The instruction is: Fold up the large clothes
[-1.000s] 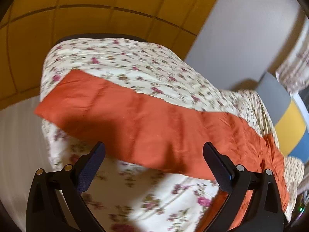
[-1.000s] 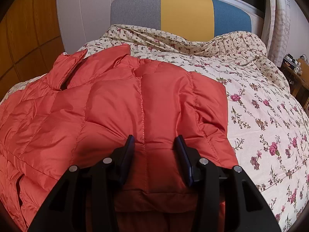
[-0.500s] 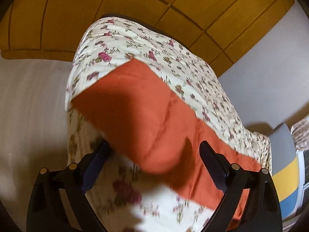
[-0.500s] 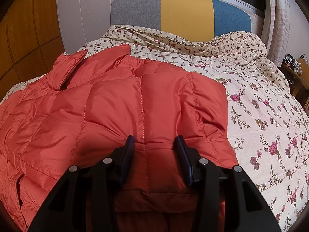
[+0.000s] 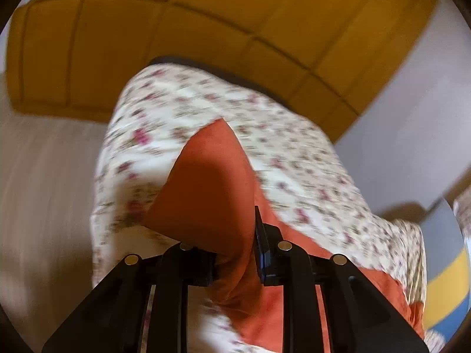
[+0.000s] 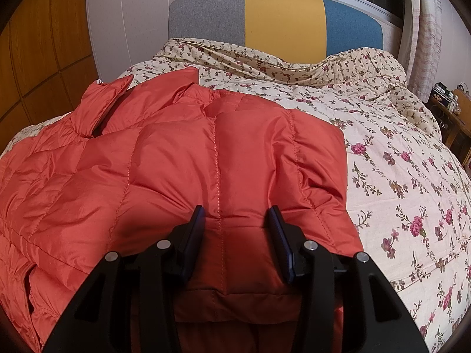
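Observation:
An orange quilted down jacket (image 6: pixel 164 158) lies spread on the floral bedspread (image 6: pixel 412 182). My right gripper (image 6: pixel 237 220) is shut on the jacket's thick hem at the near edge, padding bulging between the fingers. In the left wrist view, my left gripper (image 5: pixel 235 253) is shut on a sleeve of the same jacket (image 5: pixel 206 188), which rises bunched from the jaws, its end lifted off the bedspread (image 5: pixel 294 158). That view is motion-blurred.
A grey, yellow and blue headboard (image 6: pixel 279 20) stands at the bed's far end under a window. Wooden wardrobe panels (image 5: pixel 176 29) line the left side. A cluttered side table (image 6: pixel 453 108) stands at the right. Pale floor (image 5: pixel 38 191) lies beside the bed.
My left gripper went from wide open above the sleeve to shut on it, and the sleeve now bunches up from the jaws. The right gripper and jacket body have not moved.

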### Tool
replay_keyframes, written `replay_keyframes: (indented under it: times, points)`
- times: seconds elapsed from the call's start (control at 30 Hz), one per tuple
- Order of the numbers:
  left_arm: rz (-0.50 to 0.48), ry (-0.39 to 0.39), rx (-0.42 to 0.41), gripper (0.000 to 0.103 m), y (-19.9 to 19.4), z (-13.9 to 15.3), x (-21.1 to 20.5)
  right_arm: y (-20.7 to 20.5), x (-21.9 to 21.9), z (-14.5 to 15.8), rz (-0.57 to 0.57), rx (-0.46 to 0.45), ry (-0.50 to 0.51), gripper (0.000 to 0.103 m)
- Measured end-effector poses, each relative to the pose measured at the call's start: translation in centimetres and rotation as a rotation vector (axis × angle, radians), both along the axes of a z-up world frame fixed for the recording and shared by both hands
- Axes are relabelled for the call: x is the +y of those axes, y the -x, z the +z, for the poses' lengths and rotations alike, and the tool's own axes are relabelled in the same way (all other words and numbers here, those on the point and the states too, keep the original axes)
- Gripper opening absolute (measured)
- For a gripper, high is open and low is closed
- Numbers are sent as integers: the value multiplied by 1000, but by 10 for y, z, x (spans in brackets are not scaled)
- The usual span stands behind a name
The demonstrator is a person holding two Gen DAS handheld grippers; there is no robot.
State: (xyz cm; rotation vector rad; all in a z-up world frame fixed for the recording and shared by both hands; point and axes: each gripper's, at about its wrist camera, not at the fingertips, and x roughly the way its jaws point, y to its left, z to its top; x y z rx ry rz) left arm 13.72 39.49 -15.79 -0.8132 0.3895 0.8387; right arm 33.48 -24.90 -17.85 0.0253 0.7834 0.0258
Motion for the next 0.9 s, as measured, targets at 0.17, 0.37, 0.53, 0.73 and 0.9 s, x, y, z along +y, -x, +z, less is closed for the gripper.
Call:
replay_keyframes:
  times: [0.17, 0.37, 0.53, 0.73, 0.9]
  points:
    - [-151, -115, -34, 21, -28, 31, -44, 0, 0, 0, 0, 0, -1, 45]
    - [-311, -218, -78, 21, -58, 58, -105, 0, 0, 0, 0, 0, -1, 45]
    - [-472, -297, -105, 21, -83, 74, -162, 0, 0, 0, 0, 0, -2, 45]
    - [-598, -333, -115, 21, -107, 77, -226, 0, 0, 0, 0, 0, -2, 45]
    - [-682, -377, -121, 21, -124, 79, -273, 0, 0, 0, 0, 0, -3, 45]
